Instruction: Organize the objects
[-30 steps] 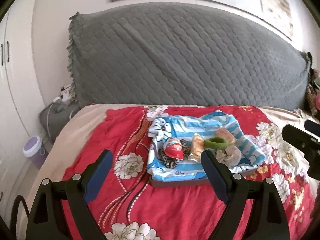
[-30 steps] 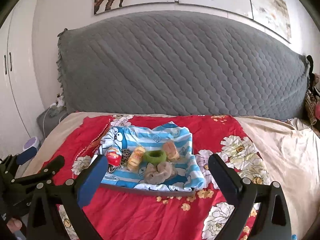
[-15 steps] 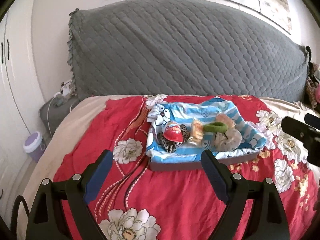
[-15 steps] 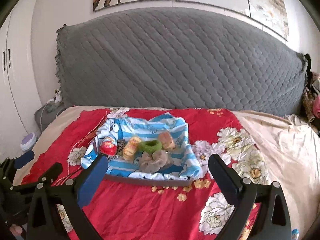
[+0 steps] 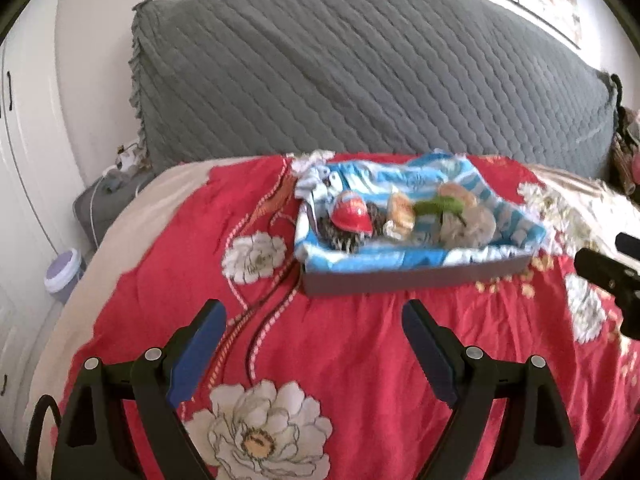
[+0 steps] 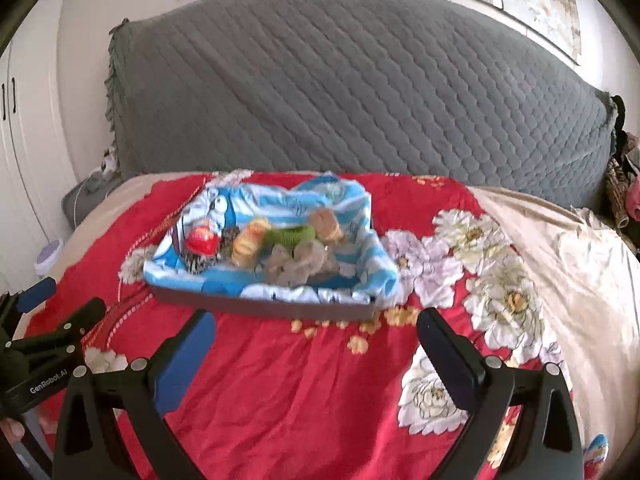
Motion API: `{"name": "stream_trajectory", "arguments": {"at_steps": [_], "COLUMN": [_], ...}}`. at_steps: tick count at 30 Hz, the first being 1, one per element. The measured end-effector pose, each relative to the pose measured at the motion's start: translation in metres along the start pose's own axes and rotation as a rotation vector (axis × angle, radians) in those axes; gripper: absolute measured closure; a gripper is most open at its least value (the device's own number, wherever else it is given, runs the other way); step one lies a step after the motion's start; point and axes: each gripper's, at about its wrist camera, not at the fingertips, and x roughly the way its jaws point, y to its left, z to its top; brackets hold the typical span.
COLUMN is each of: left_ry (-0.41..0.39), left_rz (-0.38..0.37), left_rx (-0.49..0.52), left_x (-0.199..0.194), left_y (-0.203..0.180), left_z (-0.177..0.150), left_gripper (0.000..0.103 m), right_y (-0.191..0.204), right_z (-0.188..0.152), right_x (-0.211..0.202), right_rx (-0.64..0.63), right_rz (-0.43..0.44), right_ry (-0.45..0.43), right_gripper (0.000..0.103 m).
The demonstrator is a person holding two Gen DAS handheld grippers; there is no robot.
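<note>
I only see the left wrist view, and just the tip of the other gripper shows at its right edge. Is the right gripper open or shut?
Observer: The right gripper is open, with nothing between its jaws.
Operator: Is any hand in sight?
Observer: Yes, a fingertip shows at the bottom left corner of the right wrist view, below the left gripper.
</note>
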Motion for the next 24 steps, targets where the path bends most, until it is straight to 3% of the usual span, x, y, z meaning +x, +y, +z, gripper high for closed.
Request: {"name": "stream_trajectory", "arguments": {"at_steps": [11, 24], "left_ry": [0.079, 0.096], "left_rz": [0.006, 0.021], "left_rx": [-0.029, -0.042], "left_x": [0.017, 0.023], "left_y": [-0.001, 0.003], "left_z": [-0.045, -0.056], "left_gripper": [0.013, 0.013], "right_y": [0.000, -0.001], "right_z": [-0.038, -0.082], "right_x": [0.013, 0.028], "right_rx": [-0.022, -0.027], "right_rz": [-0.025, -0.016], "right_ry": [0.046, 0.114], "right_gripper": [0.002, 0.001]}}
